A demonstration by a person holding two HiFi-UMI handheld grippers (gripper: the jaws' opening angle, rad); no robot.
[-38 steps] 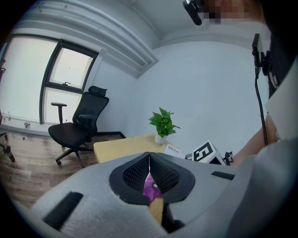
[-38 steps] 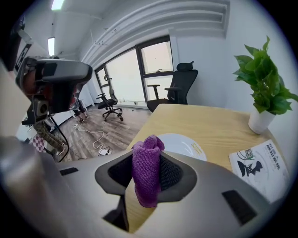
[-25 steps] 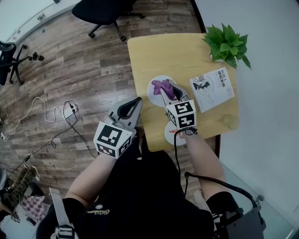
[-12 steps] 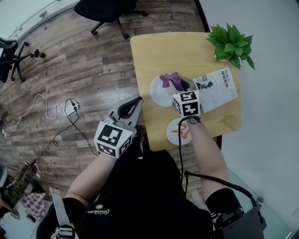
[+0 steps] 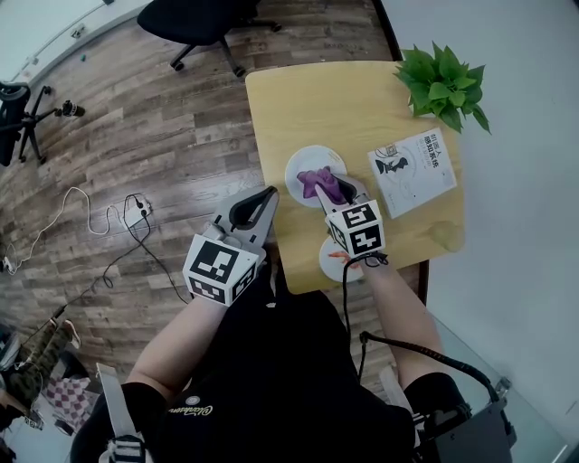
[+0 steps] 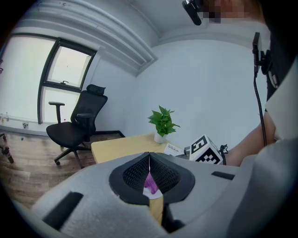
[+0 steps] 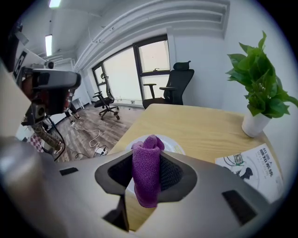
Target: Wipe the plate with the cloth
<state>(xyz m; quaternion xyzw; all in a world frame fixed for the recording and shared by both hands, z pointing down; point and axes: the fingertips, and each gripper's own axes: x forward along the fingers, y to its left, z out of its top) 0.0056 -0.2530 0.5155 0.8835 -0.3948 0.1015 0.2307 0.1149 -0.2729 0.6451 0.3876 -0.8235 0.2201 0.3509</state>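
Observation:
A white plate [image 5: 304,165] lies near the left edge of the yellow table [image 5: 335,99]. My right gripper [image 5: 327,188] is shut on a purple cloth [image 5: 317,181], which rests on the plate. In the right gripper view the cloth [image 7: 147,173] stands bunched between the jaws with the plate [image 7: 171,146] just beyond it. My left gripper [image 5: 264,201] hangs off the table's left side, above the floor, shut with nothing in it. In the left gripper view its jaws [image 6: 149,160] meet, and a bit of the cloth [image 6: 150,184] shows past them.
A second small white plate [image 5: 333,260] with orange pieces sits at the table's near edge, partly under my right gripper. A booklet [image 5: 412,170] lies right of the plate and a potted plant [image 5: 441,80] stands at the far right corner. A black office chair [image 5: 204,23] is on the wooden floor.
My right gripper swung the cloth from the plate's middle toward its far right rim, then back toward the near side. The left gripper has stayed put.

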